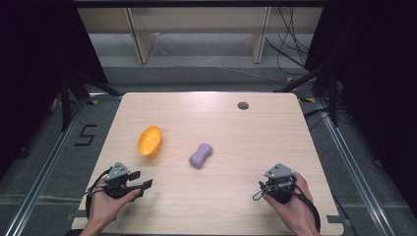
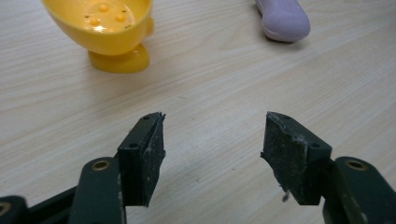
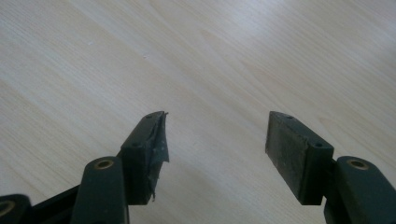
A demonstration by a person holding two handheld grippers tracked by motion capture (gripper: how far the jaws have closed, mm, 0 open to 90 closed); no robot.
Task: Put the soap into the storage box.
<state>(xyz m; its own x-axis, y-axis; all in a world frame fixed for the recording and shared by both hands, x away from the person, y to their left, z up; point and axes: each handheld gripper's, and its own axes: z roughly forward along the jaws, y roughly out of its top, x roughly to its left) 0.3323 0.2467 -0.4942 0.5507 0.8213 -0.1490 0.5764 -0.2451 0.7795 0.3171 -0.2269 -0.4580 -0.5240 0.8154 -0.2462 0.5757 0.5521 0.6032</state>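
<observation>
Two hand-held grippers rest at the near edge of the desk (image 1: 221, 196), both spread and holding nothing. The left hand-held gripper (image 1: 140, 180) points toward the yellow egg cup (image 1: 150, 141), which stands tilted left of centre; the purple dumbbell-shaped toy (image 1: 200, 155) lies just right of it, apart from both. The right hand-held gripper (image 1: 259, 186) faces bare wood. A sound approach likely keeps the left jaws wide, advances low toward the cup's foot or rim, and closes only once the wall sits squarely between the pads (image 2: 144, 156).
</observation>
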